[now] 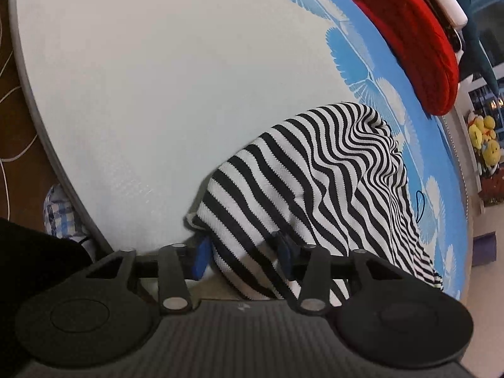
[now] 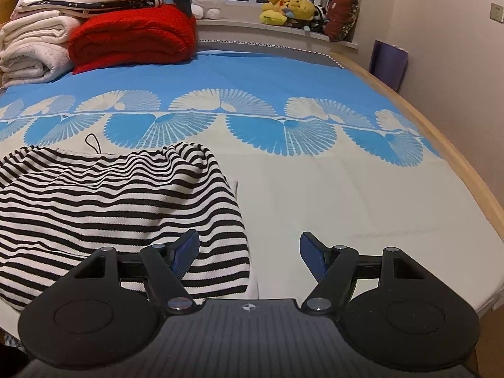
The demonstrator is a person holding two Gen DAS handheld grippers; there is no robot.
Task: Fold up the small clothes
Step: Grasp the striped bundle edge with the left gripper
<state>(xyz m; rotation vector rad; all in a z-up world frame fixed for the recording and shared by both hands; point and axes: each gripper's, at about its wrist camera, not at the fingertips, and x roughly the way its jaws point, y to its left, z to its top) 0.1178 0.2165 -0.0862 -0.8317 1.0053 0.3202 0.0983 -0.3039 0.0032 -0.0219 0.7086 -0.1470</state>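
Observation:
A black-and-white striped knit garment (image 1: 315, 195) lies bunched on the bed near its front edge; it also shows in the right wrist view (image 2: 119, 201). My left gripper (image 1: 242, 252) is open, and the garment's near edge drapes between and over its blue-padded fingers, hiding the right fingertip. My right gripper (image 2: 250, 253) is open and empty at the garment's right edge, with its left finger (image 2: 186, 252) over the striped cloth and its right finger over bare sheet.
The bed sheet (image 2: 315, 189) is white near me and blue with a fan pattern farther back. A folded red blanket (image 2: 132, 36) and stacked white towels (image 2: 31, 53) sit at the back left. Plush toys (image 2: 289, 9) line the windowsill. The wooden bed edge (image 2: 466, 170) curves on the right.

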